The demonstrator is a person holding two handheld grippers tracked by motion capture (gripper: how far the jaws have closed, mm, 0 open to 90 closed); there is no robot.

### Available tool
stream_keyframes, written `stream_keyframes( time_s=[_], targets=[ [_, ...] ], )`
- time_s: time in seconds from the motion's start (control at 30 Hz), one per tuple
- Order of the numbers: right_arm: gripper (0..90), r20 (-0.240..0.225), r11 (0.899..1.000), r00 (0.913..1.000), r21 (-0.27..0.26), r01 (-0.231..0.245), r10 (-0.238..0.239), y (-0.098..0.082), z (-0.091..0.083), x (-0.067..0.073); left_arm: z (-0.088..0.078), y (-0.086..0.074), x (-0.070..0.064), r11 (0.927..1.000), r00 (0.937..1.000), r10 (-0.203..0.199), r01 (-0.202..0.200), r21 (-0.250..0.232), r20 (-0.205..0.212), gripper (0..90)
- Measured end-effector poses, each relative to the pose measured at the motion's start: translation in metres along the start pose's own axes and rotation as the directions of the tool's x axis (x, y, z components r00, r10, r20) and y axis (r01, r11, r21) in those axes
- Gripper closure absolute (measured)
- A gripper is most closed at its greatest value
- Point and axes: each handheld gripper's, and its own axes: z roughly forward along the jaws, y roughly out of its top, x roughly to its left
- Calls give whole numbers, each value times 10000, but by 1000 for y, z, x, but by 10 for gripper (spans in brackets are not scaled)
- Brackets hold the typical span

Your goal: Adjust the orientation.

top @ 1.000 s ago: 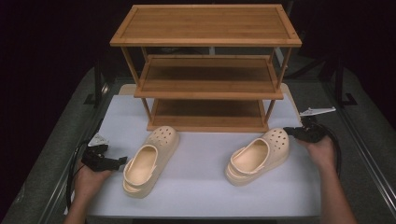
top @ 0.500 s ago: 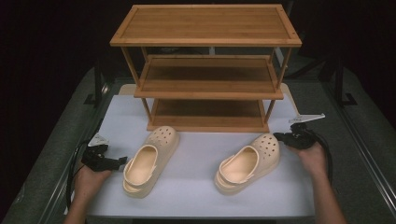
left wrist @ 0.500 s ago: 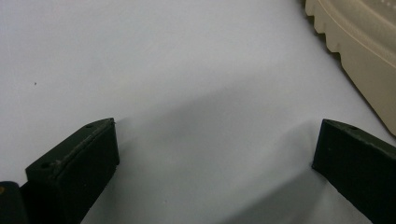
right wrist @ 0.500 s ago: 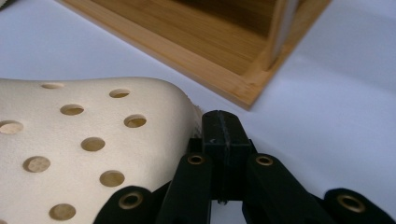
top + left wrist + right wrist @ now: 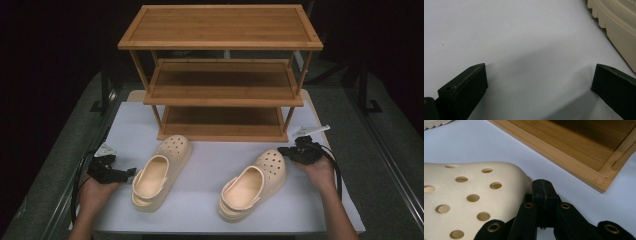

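Observation:
Two cream clogs lie on the white mat (image 5: 205, 155) in front of a wooden three-tier rack (image 5: 220, 92). The left clog (image 5: 160, 172) points toward the rack, and its ridged sole edge (image 5: 616, 25) shows in the left gripper view. My left gripper (image 5: 131, 172) rests just to its left, open over bare mat (image 5: 539, 82). The right clog (image 5: 255, 185) lies at an angle, toe to the far right. My right gripper (image 5: 286, 151) is shut with nothing between its jaws, its tip (image 5: 542, 186) against the clog's holed toe (image 5: 469, 195).
The rack's lowest shelf (image 5: 574, 147) lies close beyond the right gripper's tip. Grey table surface (image 5: 395, 175) borders the mat on both sides. Cables trail from both grippers beside the person's hands.
The right gripper has moved left and nearer, and the right clog has slid left and toward the near edge with it. The left gripper and left clog have stayed put.

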Motion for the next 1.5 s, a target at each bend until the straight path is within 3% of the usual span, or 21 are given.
stream_keyframes(
  time_s=[0.17,0.37,0.5,0.53,0.6,0.77,0.8,0.9,0.97,1.0,1.13,1.5],
  targets=[
    [899,346,10000,9994,58,-31,29,-2,-6,2,0,0,0,10000,10000,-5,5,-2,0,0],
    [899,1037,9999,9946,-158,-47,63,-14,-27,6,0,0,0,10000,10000,11,-11,-2,-2,0],
    [899,938,9992,9952,-299,-261,288,-22,-39,10,0,0,0,10000,10000,16,-16,-3,-5,0],
    [899,1118,9994,9937,-344,11,28,-26,-45,15,0,0,0,10000,10000,17,-17,-3,-7,0],
    [899,1062,9987,9943,-498,116,-63,-30,-52,19,0,0,0,10000,10000,16,-16,-7,-5,0],
    [899,980,9988,9952,-491,64,-16,-40,-60,27,0,0,0,10000,10000,19,-19,-3,-8,0],
    [899,670,9985,9977,-552,-51,88,-47,-63,31,0,0,0,10000,10000,18,-18,-4,-10,0],
    [898,676,9980,9977,-637,5,38,-57,-64,37,0,0,0,10000,10000,18,-18,-8,-6,0],
    [898,923,9962,9956,-863,-104,183,-68,-64,42,0,0,0,10000,10000,20,-20,-5,-11,0],
    [899,473,9964,9976,-700,-479,513,-77,-62,42,0,0,0,10000,10000,18,-18,-7,-11,0],
    [899,123,9987,9993,-371,-348,353,-84,-56,47,0,0,0,10000,10000,17,-17,-3,-9,0],
    [899,-178,9990,9998,-433,-84,76,-72,-34,45,0,0,0,10000,10000,18,-18,-3,-6,0]
  ],
)
